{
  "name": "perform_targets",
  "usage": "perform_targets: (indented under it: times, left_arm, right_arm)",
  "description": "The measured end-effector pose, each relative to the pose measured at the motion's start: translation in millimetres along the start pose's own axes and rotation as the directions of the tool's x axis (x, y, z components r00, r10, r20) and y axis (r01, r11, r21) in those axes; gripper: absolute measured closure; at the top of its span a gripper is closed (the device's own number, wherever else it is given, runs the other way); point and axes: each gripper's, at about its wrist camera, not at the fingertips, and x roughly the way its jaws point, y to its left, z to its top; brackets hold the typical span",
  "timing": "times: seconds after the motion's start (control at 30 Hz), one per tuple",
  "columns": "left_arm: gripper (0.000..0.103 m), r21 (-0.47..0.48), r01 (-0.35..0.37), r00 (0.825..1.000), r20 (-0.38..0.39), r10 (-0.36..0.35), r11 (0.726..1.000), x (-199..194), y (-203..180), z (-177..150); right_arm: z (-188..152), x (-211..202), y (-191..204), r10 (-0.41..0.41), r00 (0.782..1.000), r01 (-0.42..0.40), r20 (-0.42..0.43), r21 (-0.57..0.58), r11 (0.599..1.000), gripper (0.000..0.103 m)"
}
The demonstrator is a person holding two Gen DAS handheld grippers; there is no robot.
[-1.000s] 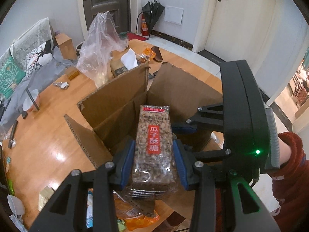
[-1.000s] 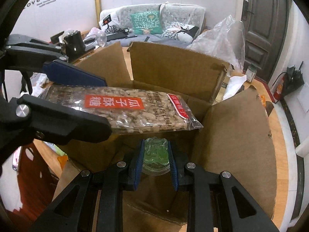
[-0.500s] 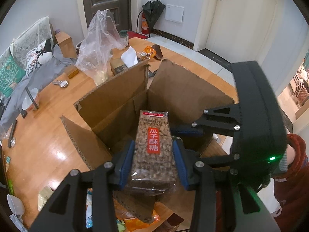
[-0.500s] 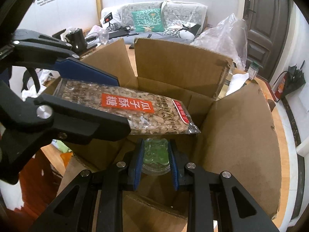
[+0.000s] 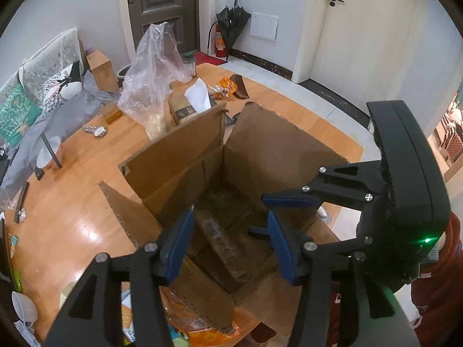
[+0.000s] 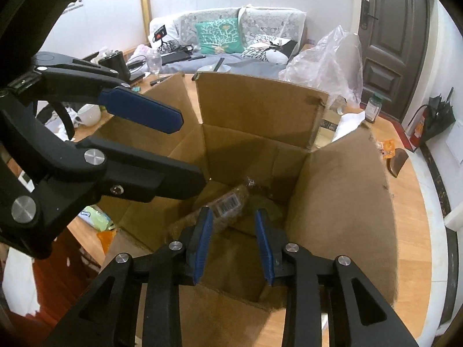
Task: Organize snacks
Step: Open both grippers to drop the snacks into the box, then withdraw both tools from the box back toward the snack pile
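Note:
An open cardboard box (image 5: pixel 185 156) (image 6: pixel 254 110) stands on the wooden table with its flaps up. The long clear pack of seed brittle (image 5: pixel 222 240) (image 6: pixel 228 205) lies on the box floor, barcode side up in the right wrist view. A small green packet (image 6: pixel 266 205) lies dimly beside it. My left gripper (image 5: pixel 228 231) is open and empty above the box mouth; it also shows in the right wrist view (image 6: pixel 185 144). My right gripper (image 6: pixel 233 225) is open and empty over the box; it shows at the right in the left wrist view (image 5: pixel 257 214).
A clear plastic bag (image 5: pixel 153 81) and a tissue box (image 5: pixel 188 107) stand behind the carton. Loose snack packets (image 5: pixel 202 326) lie at the table's near edge. A bowl (image 5: pixel 49 153), a watch (image 5: pixel 95 130) and a sofa (image 6: pixel 228 34) lie beyond.
My left gripper opened and dropped the seed brittle pack into the box. My right gripper opened and released the green packet into the box.

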Motion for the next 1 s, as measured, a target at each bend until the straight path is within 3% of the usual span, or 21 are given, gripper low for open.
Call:
perform_targets:
  times: [0.3,0.53,0.6,0.73,1.0]
  left_arm:
    - [0.030,-0.020,-0.018,0.997,0.081,0.019,1.000,-32.3,6.1,-8.8]
    - [0.016,-0.069,-0.093,0.978,0.183,0.104,0.993,-89.2,27.0,-30.4]
    - [0.015,-0.095,-0.119,0.969,0.204,0.136,0.988,-105.9,37.1,-41.3]
    - [0.003,-0.160,-0.171,0.949,0.237,0.207,0.972,-135.6,63.8,-67.0]
    - [0.003,-0.278,-0.254,0.923,0.218,0.318,0.926,-157.2,120.0,-127.0]
  right_arm:
    - [2.1,-4.8,6.0,0.009,1.000,-0.009,0.015,-0.007,1.000,0.075]
    - [7.0,-20.6,17.2,0.028,0.997,-0.027,0.074,-0.010,1.000,0.068]
    - [11.5,-31.7,26.7,0.034,0.993,-0.032,0.112,-0.019,0.999,0.068]
    - [24.7,-49.1,52.7,0.067,0.983,-0.059,0.170,-0.052,0.997,0.064]
    - [48.0,-51.0,130.2,0.175,0.964,-0.142,0.200,-0.167,0.976,0.057]
